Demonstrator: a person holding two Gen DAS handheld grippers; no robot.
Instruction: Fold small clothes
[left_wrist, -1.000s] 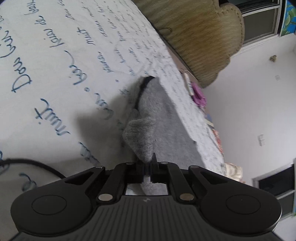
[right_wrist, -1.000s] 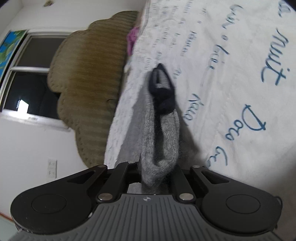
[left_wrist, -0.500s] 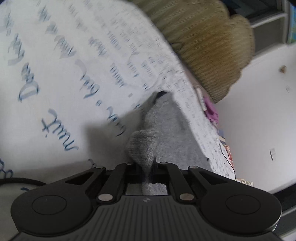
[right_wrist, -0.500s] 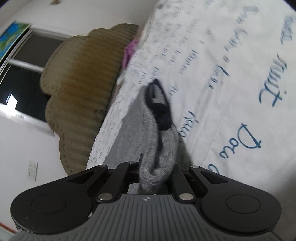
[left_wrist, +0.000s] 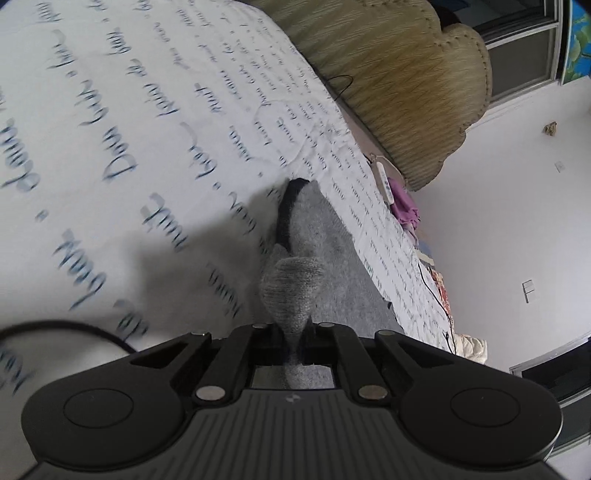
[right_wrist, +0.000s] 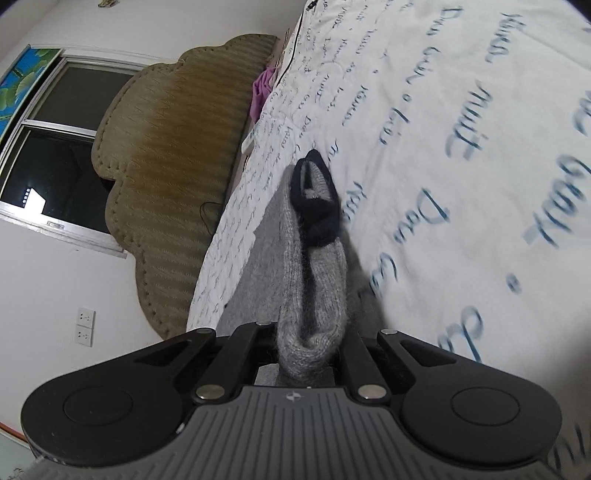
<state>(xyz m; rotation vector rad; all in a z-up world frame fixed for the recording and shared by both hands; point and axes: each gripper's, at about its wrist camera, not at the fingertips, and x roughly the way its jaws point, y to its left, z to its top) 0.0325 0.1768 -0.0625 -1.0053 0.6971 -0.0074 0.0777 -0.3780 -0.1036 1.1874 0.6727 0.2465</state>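
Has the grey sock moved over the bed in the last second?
Yes. The grey sock, clamped in both grippers, has travelled away from the headboard across the printed bedspread.

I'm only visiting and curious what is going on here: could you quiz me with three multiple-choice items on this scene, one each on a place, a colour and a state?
1. What lies beneath the grey sock?
A. a lettered bedspread
B. a wooden floor
C. a sink

2. The sock's far band is
A. red
B. dark
C. yellow

3. The left tool is
A. wide open
B. shut on the sock
C. out of view

Answers:
1 A, the bedspread shows blue script.
2 B, the band looks near black.
3 B, grey knit is pinched between its fingers.
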